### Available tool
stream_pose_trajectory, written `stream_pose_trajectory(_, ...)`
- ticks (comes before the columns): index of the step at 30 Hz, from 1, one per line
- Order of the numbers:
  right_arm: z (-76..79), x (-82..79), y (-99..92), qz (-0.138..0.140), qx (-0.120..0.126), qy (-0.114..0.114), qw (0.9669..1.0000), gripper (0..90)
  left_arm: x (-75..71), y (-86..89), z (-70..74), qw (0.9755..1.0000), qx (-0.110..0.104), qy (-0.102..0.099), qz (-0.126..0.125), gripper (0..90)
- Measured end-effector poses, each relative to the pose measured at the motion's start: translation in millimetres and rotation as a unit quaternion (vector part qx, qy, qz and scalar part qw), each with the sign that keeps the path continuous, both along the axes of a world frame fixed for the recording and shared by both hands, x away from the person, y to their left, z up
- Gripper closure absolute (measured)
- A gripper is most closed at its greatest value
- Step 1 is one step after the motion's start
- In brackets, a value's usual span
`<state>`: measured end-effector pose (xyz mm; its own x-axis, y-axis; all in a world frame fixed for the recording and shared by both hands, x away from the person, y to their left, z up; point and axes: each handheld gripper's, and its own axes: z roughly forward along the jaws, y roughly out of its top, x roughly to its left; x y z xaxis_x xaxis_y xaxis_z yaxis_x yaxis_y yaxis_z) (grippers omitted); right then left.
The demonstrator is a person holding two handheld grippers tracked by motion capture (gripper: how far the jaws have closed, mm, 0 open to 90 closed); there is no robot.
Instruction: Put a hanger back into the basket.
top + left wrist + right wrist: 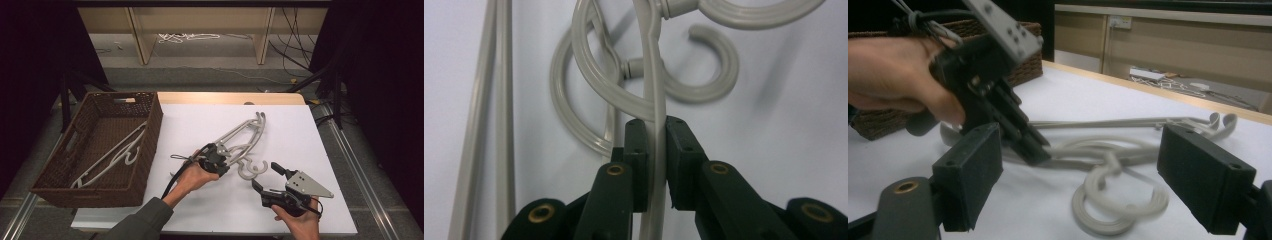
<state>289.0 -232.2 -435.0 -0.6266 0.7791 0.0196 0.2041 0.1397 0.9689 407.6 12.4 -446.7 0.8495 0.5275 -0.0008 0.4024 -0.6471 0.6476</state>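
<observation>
Two grey plastic hangers [245, 137] lie stacked on the white table top, their hooks [251, 169] pointing toward me. My left gripper [226, 162] is at their near end, shut on a thin bar of one hanger. In the left gripper view the pads [636, 145] squeeze that grey bar [655, 100], with the round hooks [719, 70] just beyond. My right gripper [266, 176] rests near the front edge, right of the hooks, open and holding nothing. In the right gripper view its wide jaws frame the hooks [1118, 205] and the left gripper [1018, 135].
A brown wicker basket [150, 130] stands at the table's left side with grey hangers [115, 155] lying inside. The white sheet [300, 130] is bare to the right of the hangers. Cables run along the floor beyond the far edge.
</observation>
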Motion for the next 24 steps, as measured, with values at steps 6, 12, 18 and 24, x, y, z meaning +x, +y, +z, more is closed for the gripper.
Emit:
stream_pose_trajectory(6, 0.7, -0.7, 0.6, 0.001, 0.001, -0.003, 1.0000, 19.1, 2.9, 15.7, 22.8, 0.9971, -0.071, 0.004, 0.027, 81.3)
stream_pose_trajectory(12, 1.3, -1.4, -0.5, -0.002, -0.005, 0.004, 1.0000, 19.1, 0.1, 31.7, 49.4, 0.9908, -0.128, 0.001, 0.044, 81.4)
stream_pose_trajectory(18, -0.4, 0.0, 1.5, 0.000, 0.007, 0.000, 1.0000, 19.1, -9.3, 46.2, 82.3, 0.9821, -0.182, 0.011, 0.048, 81.5)
stream_pose_trajectory(24, 0.1, -0.9, 1.2, 0.002, 0.002, 0.000, 1.0000, 19.1, -18.1, 64.2, 117.5, 0.9763, -0.212, -0.001, 0.041, 81.5)
